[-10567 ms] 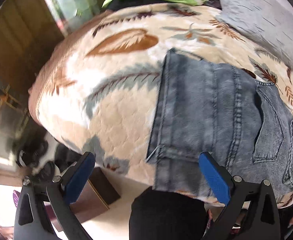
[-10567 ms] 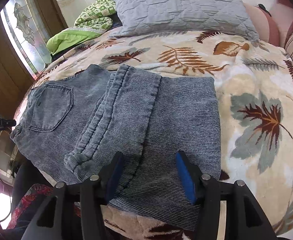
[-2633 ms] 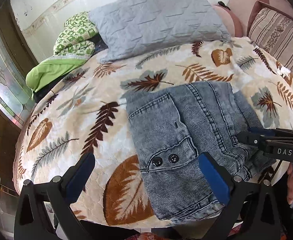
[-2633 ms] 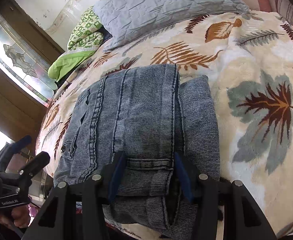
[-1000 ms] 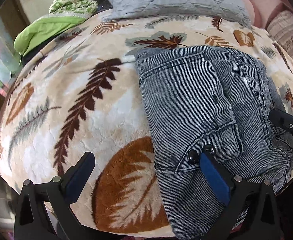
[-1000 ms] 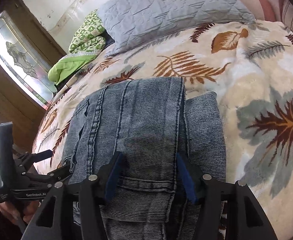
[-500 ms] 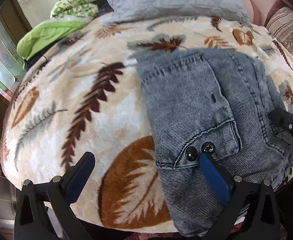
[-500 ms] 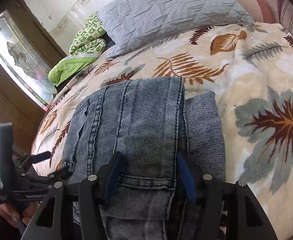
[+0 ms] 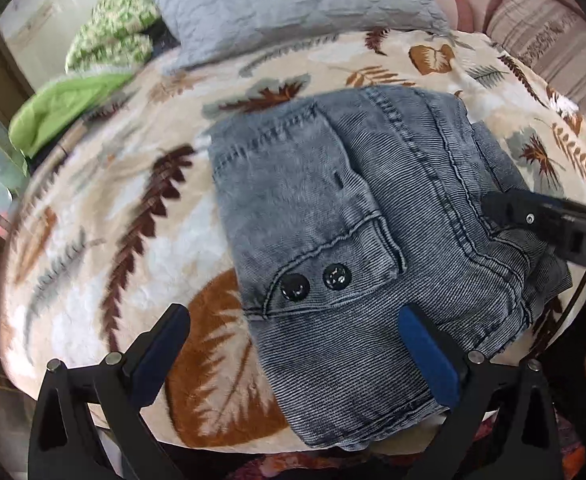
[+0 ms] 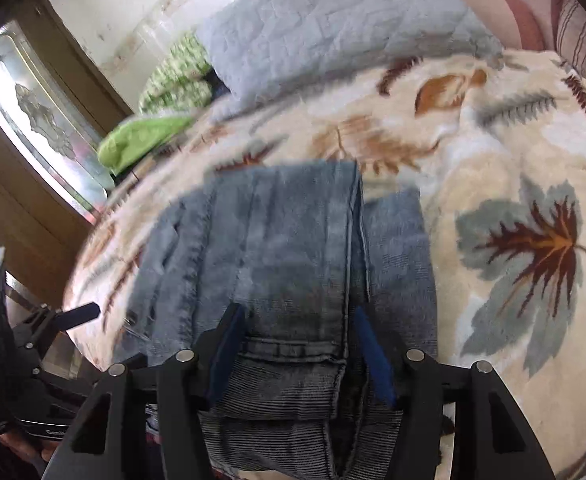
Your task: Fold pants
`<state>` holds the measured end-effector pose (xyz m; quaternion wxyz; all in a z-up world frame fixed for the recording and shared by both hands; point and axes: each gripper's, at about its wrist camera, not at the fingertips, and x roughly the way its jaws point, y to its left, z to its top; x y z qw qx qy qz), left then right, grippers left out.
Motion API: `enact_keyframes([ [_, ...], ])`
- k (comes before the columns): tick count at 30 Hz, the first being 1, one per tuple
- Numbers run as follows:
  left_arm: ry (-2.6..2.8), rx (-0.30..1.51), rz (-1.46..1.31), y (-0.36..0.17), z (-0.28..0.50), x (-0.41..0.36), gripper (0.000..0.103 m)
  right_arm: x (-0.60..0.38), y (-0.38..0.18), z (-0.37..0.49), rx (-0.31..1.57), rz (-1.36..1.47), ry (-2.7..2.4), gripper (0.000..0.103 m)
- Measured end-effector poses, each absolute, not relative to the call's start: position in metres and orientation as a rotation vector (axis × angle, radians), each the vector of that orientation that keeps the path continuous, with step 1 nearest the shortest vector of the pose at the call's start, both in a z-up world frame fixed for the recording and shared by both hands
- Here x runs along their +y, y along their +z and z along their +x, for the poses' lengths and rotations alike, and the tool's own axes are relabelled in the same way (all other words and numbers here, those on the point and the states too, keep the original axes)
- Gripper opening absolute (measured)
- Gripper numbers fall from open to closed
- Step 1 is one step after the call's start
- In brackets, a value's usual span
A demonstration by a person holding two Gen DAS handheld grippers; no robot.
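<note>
A pair of faded blue-grey denim pants (image 9: 357, 216) lies folded into a thick, compact bundle near the front edge of a bed, on a cream fleece blanket printed with brown and grey leaves (image 9: 105, 248). Two black buttons (image 9: 317, 282) show on the top layer, close to the near end of the bundle.

The folding appears almost finished; the step in hand looks like squaring up or settling the final bundle.

The left claw (image 9: 293, 356) hovers low over the front of the bed with its blue-padded fingers spread wide and nothing between them. Its right finger sits over the near part of the denim, its left finger over bare blanket.

The right claw (image 10: 299, 352) reaches in from the pants' other side. Its fingers straddle the hemmed end of the top folded layer, partly closed, with denim between the pads; whether they actually pinch it cannot be told, as this view is blurred.

The next move probably calls for freeing the right claw without dragging the top layer askew, then pressing the stack flat.

A quilted grey pillow (image 9: 293, 4) and a bright green folded cloth (image 9: 65, 108) lie at the far side of the bed.
</note>
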<state>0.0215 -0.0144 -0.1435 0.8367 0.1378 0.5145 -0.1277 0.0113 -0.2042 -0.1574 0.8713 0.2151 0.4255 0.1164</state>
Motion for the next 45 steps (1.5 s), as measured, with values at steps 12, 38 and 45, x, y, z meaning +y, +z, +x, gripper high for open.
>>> enact_keyframes([
  [12, -0.278, 1.129, 0.215, -0.154, 0.023, -0.009, 0.103, -0.207, -0.163, 0.015, 0.894, 0.476, 0.256, 0.062],
  [38, -0.222, 1.03, 0.286, -0.112, 0.032, -0.012, 0.103, -0.214, -0.142, 0.005, 0.796, 0.453, 0.214, 0.062],
  [45, -0.202, 1.107, 0.37, -0.148, 0.032, -0.024, 0.103, -0.213, -0.16, 0.017, 0.895, 0.464, 0.185, 0.062],
])
